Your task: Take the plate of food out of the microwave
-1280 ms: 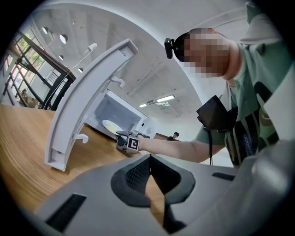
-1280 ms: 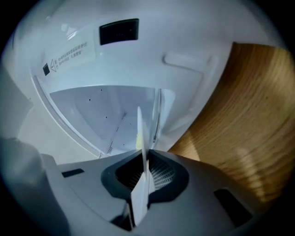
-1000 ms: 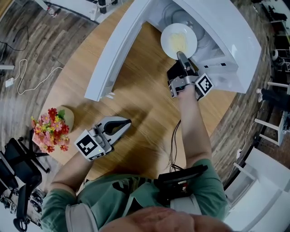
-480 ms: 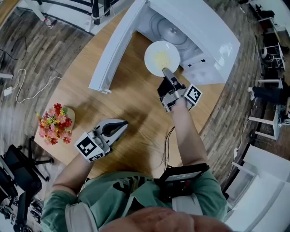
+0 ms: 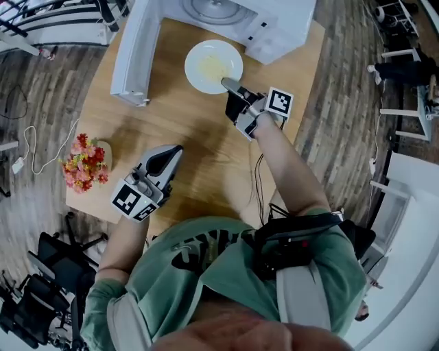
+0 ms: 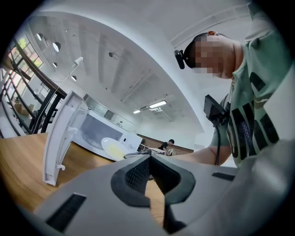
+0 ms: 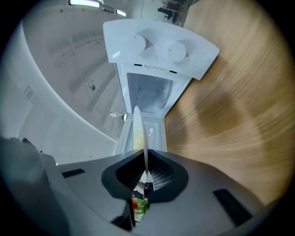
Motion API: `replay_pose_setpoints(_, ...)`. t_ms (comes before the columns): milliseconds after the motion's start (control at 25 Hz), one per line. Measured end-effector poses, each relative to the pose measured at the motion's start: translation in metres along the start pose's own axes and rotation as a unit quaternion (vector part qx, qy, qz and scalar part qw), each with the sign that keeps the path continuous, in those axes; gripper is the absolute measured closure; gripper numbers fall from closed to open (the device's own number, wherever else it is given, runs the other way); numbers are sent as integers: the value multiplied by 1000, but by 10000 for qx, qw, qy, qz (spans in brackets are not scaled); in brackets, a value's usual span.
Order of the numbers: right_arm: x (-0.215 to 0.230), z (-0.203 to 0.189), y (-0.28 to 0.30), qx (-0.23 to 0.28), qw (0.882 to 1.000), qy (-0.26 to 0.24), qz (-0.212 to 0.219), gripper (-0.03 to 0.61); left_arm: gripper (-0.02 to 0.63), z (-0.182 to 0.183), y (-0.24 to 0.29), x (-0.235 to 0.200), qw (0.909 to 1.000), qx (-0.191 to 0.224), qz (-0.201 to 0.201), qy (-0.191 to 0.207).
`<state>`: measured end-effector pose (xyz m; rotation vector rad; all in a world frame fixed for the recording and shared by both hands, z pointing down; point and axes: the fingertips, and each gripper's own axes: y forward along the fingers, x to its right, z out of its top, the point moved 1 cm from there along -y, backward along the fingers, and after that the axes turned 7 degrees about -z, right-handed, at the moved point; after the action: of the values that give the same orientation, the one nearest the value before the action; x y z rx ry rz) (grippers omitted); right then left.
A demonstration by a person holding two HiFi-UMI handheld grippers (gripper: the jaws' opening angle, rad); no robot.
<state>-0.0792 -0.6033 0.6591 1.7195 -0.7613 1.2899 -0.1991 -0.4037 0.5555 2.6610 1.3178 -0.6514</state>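
Fingers of the right gripper [image 5: 228, 85] clamp the plate [image 5: 195, 56] rim; the left gripper [image 5: 174, 150] has fingers together, empty; the microwave [image 5: 274, 26] is cropped above.

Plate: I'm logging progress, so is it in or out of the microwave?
Out. The right gripper holds the plate by its rim over the table, clear of the microwave's open front.

Green printed tee [image 5: 219, 274], blk chest unit [image 5: 295, 243], grey left tool [image 5: 175, 150], right tool [image 5: 228, 85], b/w markers [image 5: 130, 202]
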Motion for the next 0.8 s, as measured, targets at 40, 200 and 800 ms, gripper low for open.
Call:
replay_pose_setpoints(40,-2,-4,-10,16,10000,31,-22,555,607,3,1,7,10000,-22,-38,7)
replay_pose_setpoints(200,-11,-18,-40,-19,10000,-36,-22,555,607,6,2,35,9999,-89,-69,78)
replay_pose_setpoints(800,-10,-80,-125,-31,9999,27,-135,554,607,-4,-19,115,9993,-331,-120,120)
